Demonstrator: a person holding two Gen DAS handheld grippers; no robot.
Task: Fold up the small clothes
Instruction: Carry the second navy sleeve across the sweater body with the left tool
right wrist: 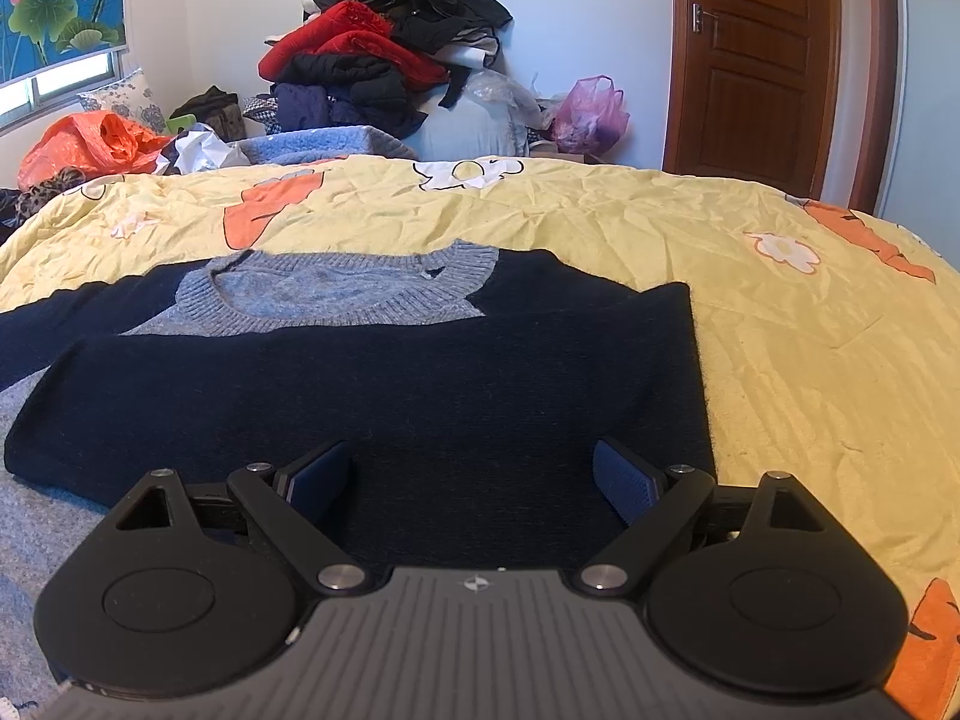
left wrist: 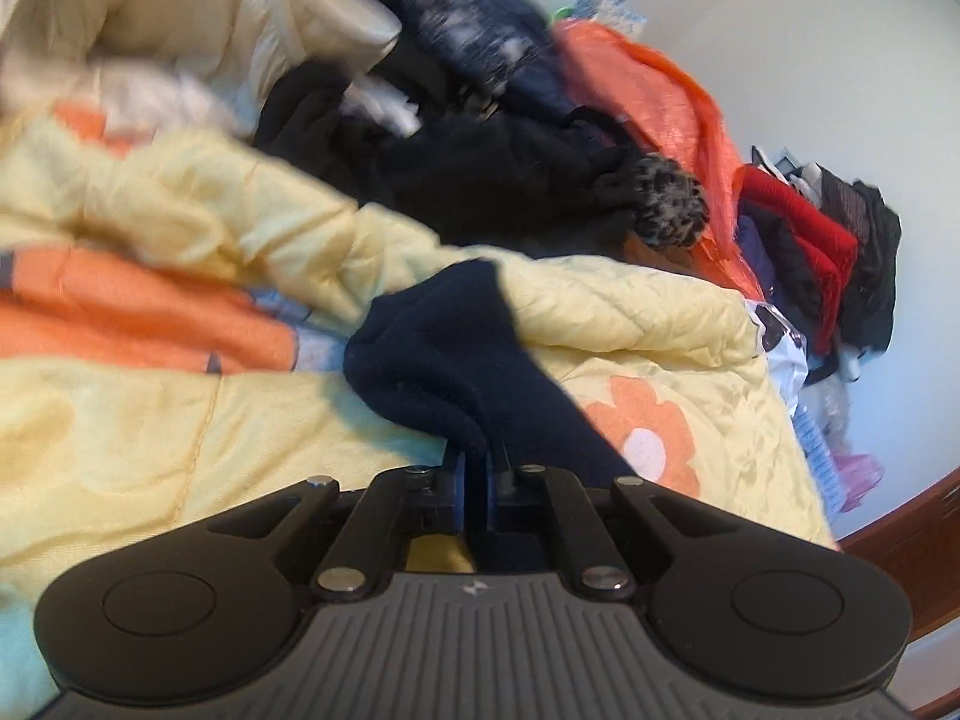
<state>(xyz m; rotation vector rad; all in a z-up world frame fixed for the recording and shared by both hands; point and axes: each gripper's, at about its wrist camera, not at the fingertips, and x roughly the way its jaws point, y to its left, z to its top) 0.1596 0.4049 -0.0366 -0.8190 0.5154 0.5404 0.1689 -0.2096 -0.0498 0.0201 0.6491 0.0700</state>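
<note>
A navy sweater (right wrist: 372,384) with a grey-blue knit collar (right wrist: 336,294) lies on the yellow quilt (right wrist: 780,360); one navy part is folded across its body. My right gripper (right wrist: 471,480) is open and empty just above the sweater's near part. In the left wrist view, my left gripper (left wrist: 477,468) is shut on a navy sleeve (left wrist: 438,348) of the sweater and holds it bunched above the quilt (left wrist: 150,432). The view is tilted and blurred.
A heap of dark clothes (left wrist: 480,138) and an orange plastic bag (left wrist: 654,90) lie beyond the left gripper. A pile of red and black clothes (right wrist: 384,54), a purple bag (right wrist: 591,114) and a brown door (right wrist: 762,60) stand past the bed.
</note>
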